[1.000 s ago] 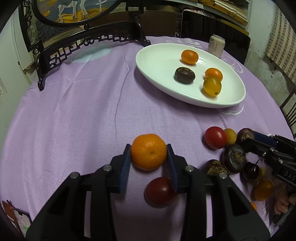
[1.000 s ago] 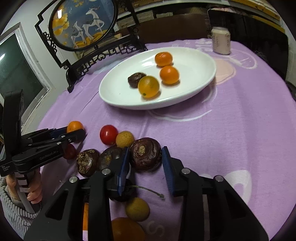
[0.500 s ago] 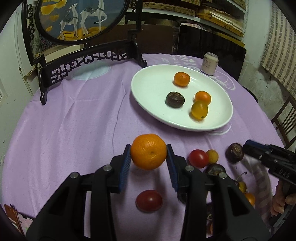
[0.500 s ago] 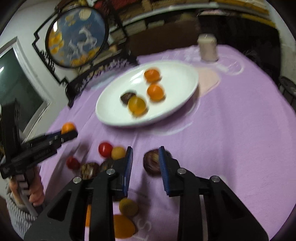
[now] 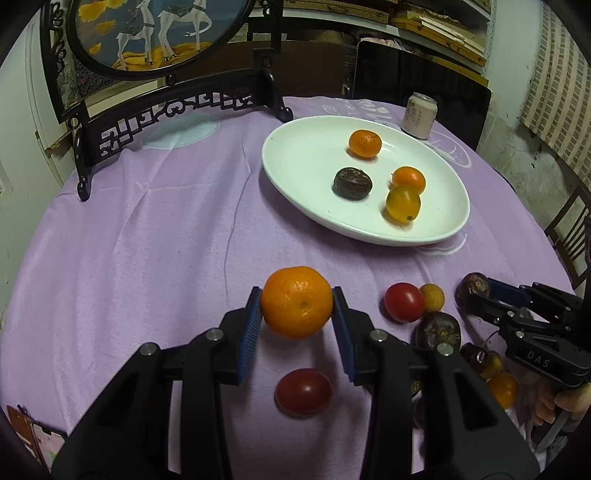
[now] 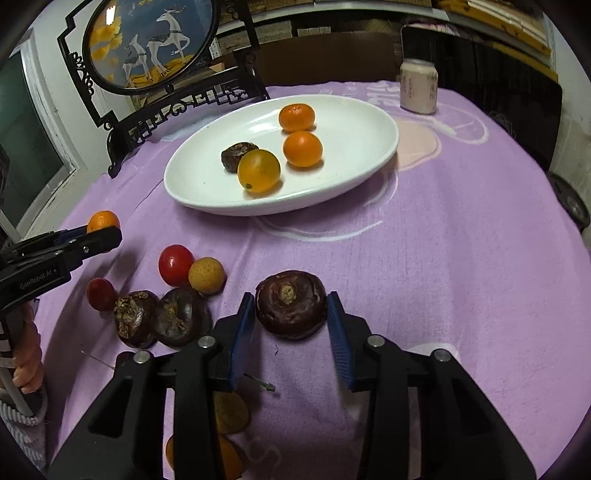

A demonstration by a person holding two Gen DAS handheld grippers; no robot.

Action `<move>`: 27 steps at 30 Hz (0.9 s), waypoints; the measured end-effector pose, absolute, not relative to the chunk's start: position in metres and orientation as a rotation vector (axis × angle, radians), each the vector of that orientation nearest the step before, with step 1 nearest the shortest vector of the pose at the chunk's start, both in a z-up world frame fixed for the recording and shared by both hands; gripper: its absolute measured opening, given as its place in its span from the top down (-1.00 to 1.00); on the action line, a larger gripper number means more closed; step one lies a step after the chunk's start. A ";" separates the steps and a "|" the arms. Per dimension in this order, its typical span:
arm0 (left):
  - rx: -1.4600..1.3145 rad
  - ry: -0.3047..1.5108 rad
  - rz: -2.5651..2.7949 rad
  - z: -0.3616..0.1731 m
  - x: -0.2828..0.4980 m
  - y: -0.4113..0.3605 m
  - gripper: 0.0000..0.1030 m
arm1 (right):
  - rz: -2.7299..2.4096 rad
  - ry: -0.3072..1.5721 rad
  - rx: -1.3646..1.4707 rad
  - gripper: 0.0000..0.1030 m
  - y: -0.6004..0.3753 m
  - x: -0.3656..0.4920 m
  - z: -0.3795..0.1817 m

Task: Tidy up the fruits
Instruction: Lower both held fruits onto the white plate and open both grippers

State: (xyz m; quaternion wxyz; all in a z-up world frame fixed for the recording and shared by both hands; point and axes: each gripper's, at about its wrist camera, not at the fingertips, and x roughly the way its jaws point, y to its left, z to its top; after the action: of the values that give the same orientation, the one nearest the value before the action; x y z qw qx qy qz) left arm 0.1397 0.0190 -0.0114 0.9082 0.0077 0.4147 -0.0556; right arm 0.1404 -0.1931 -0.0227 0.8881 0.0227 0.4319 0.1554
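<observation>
My left gripper [image 5: 296, 314] is shut on an orange tangerine [image 5: 296, 302] and holds it above the purple cloth; it shows in the right wrist view [image 6: 101, 227] too. My right gripper [image 6: 291, 317] is shut on a dark brown water chestnut [image 6: 291, 303], also seen in the left wrist view [image 5: 472, 290]. The white oval plate [image 5: 295, 158] holds two tangerines, a yellow-orange tomato [image 5: 403, 203] and a dark chestnut [image 5: 352, 182]. Loose fruit lies on the cloth: a red tomato [image 6: 176, 264], a yellow round fruit [image 6: 206, 275], two dark chestnuts [image 6: 159, 317] and a small red tomato [image 5: 303, 392].
A black carved stand with a round deer painting [image 5: 159, 33] stands at the back left. A white can [image 5: 419, 115] stands behind the plate. A dark chair back [image 5: 406, 81] is beyond the table. More small fruit lies near my right gripper [image 6: 229, 413].
Both grippers have lifted their fruit off the cloth and risen. The right gripper closed on the chestnut and carried it away from the pile, toward the right.
</observation>
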 end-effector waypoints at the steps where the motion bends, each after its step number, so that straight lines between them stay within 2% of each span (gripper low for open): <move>1: 0.019 0.857 -0.116 -0.012 0.140 0.018 0.26 | 0.321 0.892 0.047 0.25 -0.194 0.140 -0.022; 10: 0.029 0.814 -0.128 0.010 0.148 0.007 0.26 | 0.314 0.786 0.167 0.26 -0.216 0.140 0.015; 21: 0.014 0.827 -0.149 0.014 0.214 -0.022 0.26 | 0.319 0.796 0.239 0.24 -0.209 0.210 0.027; 23: 0.002 0.833 -0.153 0.009 0.220 -0.023 0.21 | 0.332 0.811 0.267 0.20 -0.209 0.219 0.020; 24: 0.010 0.836 -0.151 0.006 0.221 -0.024 0.04 | 0.329 0.817 0.287 0.10 -0.212 0.221 0.016; 25: 0.018 0.834 -0.148 0.005 0.221 -0.024 -0.01 | 0.329 0.822 0.309 0.08 -0.216 0.222 0.013; 27: 0.018 0.834 -0.141 0.004 0.222 -0.022 -0.01 | 0.325 0.816 0.314 0.08 -0.220 0.221 0.012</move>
State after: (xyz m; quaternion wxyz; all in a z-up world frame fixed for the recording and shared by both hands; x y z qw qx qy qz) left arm 0.2215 -0.0215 0.0041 0.9119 0.0086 0.4046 -0.0685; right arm 0.2208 -0.2201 0.0124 0.8932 0.1512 0.3934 0.1567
